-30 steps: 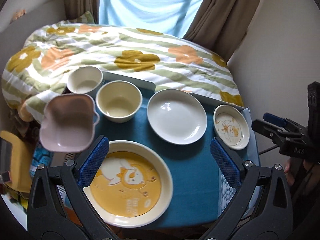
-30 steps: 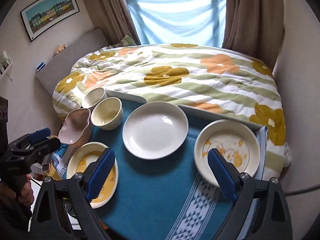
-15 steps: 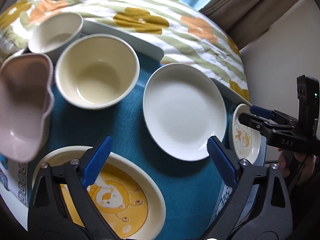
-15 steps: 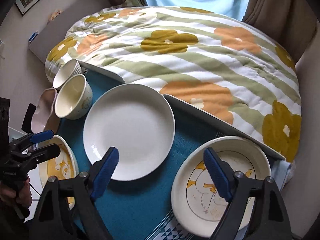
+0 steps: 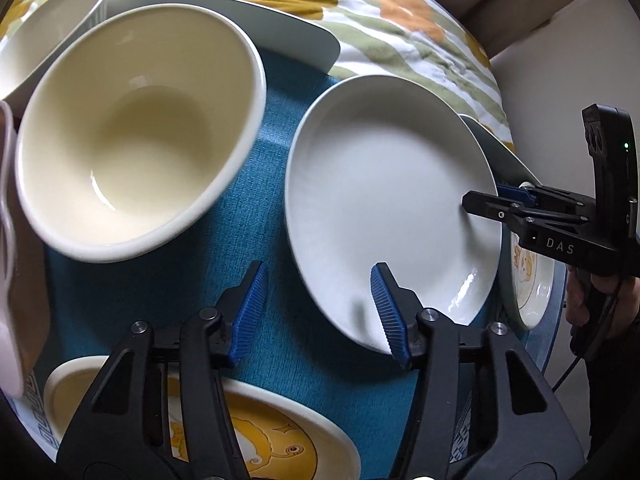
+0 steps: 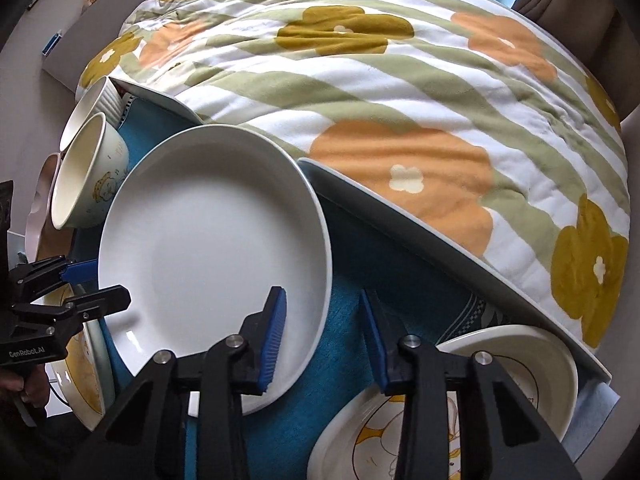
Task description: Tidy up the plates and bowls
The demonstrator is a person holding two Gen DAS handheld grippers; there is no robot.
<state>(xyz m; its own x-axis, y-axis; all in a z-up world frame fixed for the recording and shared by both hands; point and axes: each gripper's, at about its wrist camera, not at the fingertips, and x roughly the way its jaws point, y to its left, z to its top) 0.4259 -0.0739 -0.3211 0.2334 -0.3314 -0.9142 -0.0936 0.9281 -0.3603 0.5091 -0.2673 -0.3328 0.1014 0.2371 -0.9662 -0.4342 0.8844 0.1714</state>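
Note:
A plain white plate (image 5: 392, 200) lies on the teal cloth (image 5: 256, 168) in the middle. My left gripper (image 5: 318, 284) straddles its near-left rim, one blue pad over the plate and the other over the cloth. Its jaws are closing, with a gap on both sides of the rim. My right gripper (image 6: 322, 308) straddles the opposite rim of the same white plate (image 6: 208, 248). Its jaws are closing too, and the pads stand off the rim. Each view also catches the other tool: the right gripper (image 5: 486, 198) and the left gripper (image 6: 106, 282).
A cream bowl (image 5: 132, 140), a white ribbed cup (image 5: 48, 28) and a pink bowl (image 5: 12, 240) stand to the left. A yellow cartoon plate (image 5: 280, 432) lies near the front, a small cartoon plate (image 6: 480, 400) at the right. A flowered quilt (image 6: 400, 100) lies behind the table.
Both grippers have come down and tipped toward the table, onto opposite rims of the white plate. Their jaws have narrowed from wide open.

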